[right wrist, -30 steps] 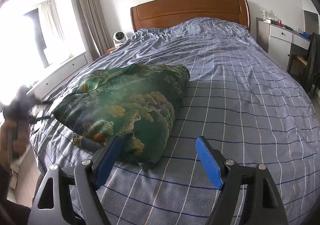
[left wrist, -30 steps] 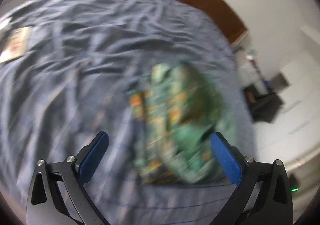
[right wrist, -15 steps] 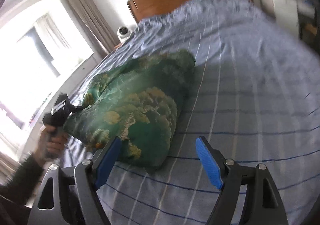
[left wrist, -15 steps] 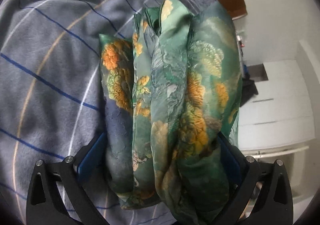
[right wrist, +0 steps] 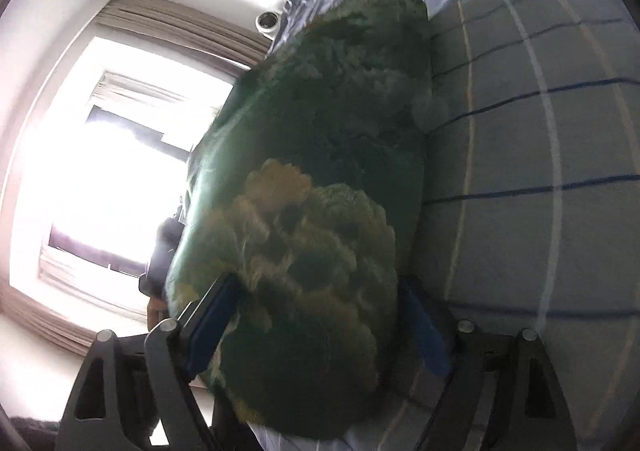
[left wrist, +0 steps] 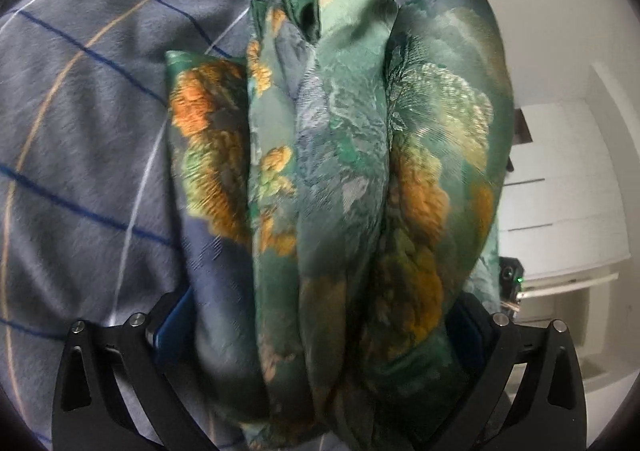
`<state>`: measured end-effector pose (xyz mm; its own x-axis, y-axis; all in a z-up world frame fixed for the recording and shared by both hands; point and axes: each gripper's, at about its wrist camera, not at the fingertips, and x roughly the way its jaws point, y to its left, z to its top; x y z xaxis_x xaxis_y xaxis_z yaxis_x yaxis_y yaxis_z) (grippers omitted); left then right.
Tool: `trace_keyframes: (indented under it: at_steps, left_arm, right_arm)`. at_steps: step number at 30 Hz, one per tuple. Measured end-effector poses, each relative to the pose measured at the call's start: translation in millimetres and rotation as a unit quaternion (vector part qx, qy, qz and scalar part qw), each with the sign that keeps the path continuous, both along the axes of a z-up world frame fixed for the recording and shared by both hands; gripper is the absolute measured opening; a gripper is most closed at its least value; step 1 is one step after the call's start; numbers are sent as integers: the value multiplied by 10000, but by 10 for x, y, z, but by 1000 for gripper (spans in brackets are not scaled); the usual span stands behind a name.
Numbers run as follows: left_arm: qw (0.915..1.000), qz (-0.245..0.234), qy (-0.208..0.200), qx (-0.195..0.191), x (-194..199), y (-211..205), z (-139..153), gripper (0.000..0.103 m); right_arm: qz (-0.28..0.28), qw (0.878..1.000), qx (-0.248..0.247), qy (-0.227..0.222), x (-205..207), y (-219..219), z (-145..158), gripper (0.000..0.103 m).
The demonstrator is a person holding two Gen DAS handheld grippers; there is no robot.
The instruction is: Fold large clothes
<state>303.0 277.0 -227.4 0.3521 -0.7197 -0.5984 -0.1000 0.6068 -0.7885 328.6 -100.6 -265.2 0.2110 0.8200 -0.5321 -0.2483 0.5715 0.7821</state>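
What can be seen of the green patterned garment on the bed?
The green patterned garment is a glossy, silky-looking cloth printed with orange and pale motifs, bunched into thick lengthwise folds. It lies on the grey checked bedspread. Each end sits between the wide-set blue fingers of the left gripper and right gripper, whose fingers are opening.

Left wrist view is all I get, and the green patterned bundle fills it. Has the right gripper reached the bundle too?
Observer: Yes. The right gripper straddles one end of the bundle, its jaws opening with cloth between them.
Operator: Is the bundle clear of the bed on that side?
Observer: No, its long side sits against the striped bedcover.
Operator: What's beyond the bundle there?
Observer: A bright window, very glary.
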Motion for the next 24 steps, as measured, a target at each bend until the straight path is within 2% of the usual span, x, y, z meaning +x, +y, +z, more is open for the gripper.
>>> trace_keyframes:
  at_steps: [3,5,6,7,9,12,15,19,24]
  left_arm:
    - [9997,65,-7,222,9,-92,40,103]
    - [9990,112,-125,409,-37,-144,138,92]
    - [9985,113,-202,495,-60,-164,197,82]
    - [9976,92,-291,619,-88,-188,269,77]
    - [9959,70,-430,793,-127,-235,410,73]
    - [9933,55,-679,936,-160,-332,619,73]
    - [9917,52,-879,938,-133,-358,799,73]
    - [9878,2,-1132,1073,146,-488,952,73]
    - [9839,-14,-1323,1201,513,-561,1037,73]
  right_arm:
    - [133,9980,-515,-350,11,189,101,82]
    - [194,9927,-942,-732,-78,313,224,81]
    - [210,9885,-1145,-966,-149,366,299,79]
    - [225,9840,-1314,-1182,-221,418,367,79]
    - [244,9765,-1515,-1514,-346,505,490,77]
    - [288,9657,-1626,-2003,-505,599,697,77]
    - [244,9608,-1516,-2307,-552,590,915,77]
    - [129,9595,-1372,-2457,-305,432,1102,77]
    - [44,9559,-1355,-2605,173,316,1190,77]
